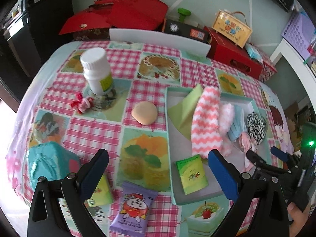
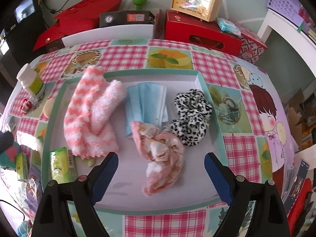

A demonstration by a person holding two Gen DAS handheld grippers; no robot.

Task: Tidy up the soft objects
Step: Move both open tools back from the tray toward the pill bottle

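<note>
A purple snack packet [image 1: 132,209] lies nearest the left wrist camera on the checked tablecloth [image 1: 94,134], just outside the near left corner of a shallow teal-rimmed tray [image 2: 126,71], with the left gripper [image 1: 158,169] above it, jaws spread wide and holding nothing. One blue pad stands over the cloth left of the tray, the other over the tray's near left part.

Inside the tray, a pink-and-white zigzag fuzzy sock [image 2: 86,116] stretches along the left side, its cuff poking past the far rim. Folded blue face masks [image 2: 146,106] sit at the tray's centre, a leopard-print scrunchie [image 2: 191,114] toward its right wall, and a crumpled pink printed cloth [image 2: 162,154] in front of the masks, overlapping their near edge. A green tissue pack [image 1: 192,175] rests in the near left corner, and a green sheet [image 1: 183,110] lies under the sock at the far left.

The right gripper [image 2: 160,177] hangs over the tray's near edge, fingers wide apart and empty, the pink cloth lying on the tray floor between and beyond their tips.

Left of the tray on the cloth: a round peach sponge [image 1: 144,115] just beside it, a white bottle [image 1: 97,71] and a small red-and-pink knitted piece [image 1: 83,102] farther out, a teal packet [image 1: 49,164] and a second green tissue pack [image 1: 100,189] near the table's front.
</note>
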